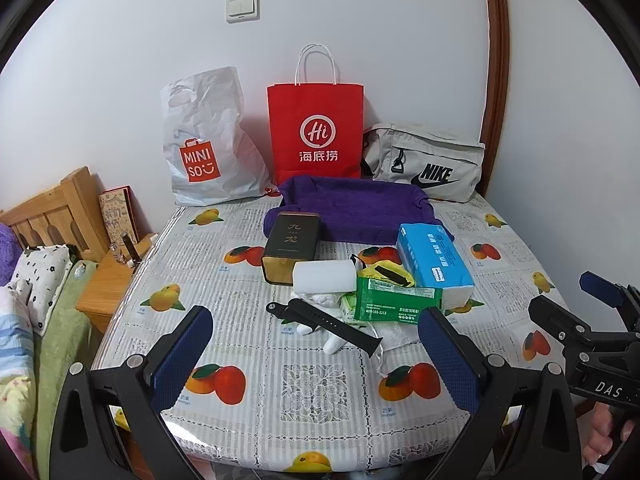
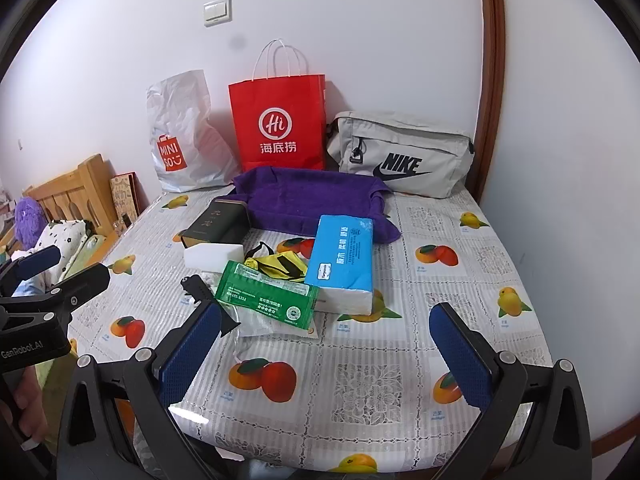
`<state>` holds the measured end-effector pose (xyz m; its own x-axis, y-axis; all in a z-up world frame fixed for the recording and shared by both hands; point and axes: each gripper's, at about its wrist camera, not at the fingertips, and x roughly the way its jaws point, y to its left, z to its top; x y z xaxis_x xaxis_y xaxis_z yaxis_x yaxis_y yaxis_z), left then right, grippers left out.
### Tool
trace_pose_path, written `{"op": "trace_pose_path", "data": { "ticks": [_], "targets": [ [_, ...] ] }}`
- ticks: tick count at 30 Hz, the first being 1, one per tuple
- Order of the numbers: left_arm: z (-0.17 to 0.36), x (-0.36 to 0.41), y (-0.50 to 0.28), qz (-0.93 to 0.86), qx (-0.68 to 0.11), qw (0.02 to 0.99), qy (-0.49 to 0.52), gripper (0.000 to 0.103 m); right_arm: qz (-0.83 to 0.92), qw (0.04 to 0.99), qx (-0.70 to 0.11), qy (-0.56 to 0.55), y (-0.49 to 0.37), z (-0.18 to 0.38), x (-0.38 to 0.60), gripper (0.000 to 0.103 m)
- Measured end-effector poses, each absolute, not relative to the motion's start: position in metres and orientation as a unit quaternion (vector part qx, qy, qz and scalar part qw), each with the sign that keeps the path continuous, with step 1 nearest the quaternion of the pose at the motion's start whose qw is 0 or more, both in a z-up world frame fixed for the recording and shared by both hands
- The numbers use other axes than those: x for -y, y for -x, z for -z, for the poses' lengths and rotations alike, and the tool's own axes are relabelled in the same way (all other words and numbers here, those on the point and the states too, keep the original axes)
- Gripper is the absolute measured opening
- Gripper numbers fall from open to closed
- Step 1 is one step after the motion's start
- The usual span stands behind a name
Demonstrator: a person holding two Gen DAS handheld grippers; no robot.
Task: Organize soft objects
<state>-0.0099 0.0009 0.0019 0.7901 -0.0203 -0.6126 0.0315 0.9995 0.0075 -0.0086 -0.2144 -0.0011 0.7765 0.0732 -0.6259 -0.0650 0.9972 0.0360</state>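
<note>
Both tongs are wide open and grip nothing: the left gripper (image 1: 316,356) and the right gripper (image 2: 334,354) hover above the near edge of the table (image 2: 460,240), side by side, each with blue pads. A hand (image 1: 604,436) holds the right one from below.

On the fruit-pattern tablecloth, the soft things lie in one heap around the middle of the surface. A purple towel (image 2: 312,200) is spread toward the far edge. Just in front of it, a blue tissue pack (image 2: 344,264) lies with its far end on the towel. A green wipes packet (image 2: 268,294) leans against the tissue pack on the left, partly over a yellow cloth piece (image 2: 284,266). A white sponge block (image 1: 324,276) touches a dark tin box (image 1: 292,246) behind it. A black watch strap (image 1: 324,320) lies nearest to the near edge.

Along the far edge, against the wall, stand a white plastic bag (image 1: 204,140), a red paper bag (image 1: 316,132) and a grey waist bag (image 1: 428,164).
</note>
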Motion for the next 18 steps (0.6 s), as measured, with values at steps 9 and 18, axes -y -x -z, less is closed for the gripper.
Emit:
{"op": "trace_pose_path", "data": {
  "ticks": [9, 18],
  "targets": [
    [-0.001, -0.001, 0.01, 0.012, -0.325, 0.946, -0.009, 0.103, -0.037, 0.942, -0.332, -0.01, 0.009, 0.0, 0.215, 0.103],
    [0.004, -0.014, 0.002, 0.011, -0.327, 0.945, -0.001, 0.103, -0.038, 0.941, -0.336, -0.01, 0.0, 0.005, 0.217, 0.102]
  ]
}}
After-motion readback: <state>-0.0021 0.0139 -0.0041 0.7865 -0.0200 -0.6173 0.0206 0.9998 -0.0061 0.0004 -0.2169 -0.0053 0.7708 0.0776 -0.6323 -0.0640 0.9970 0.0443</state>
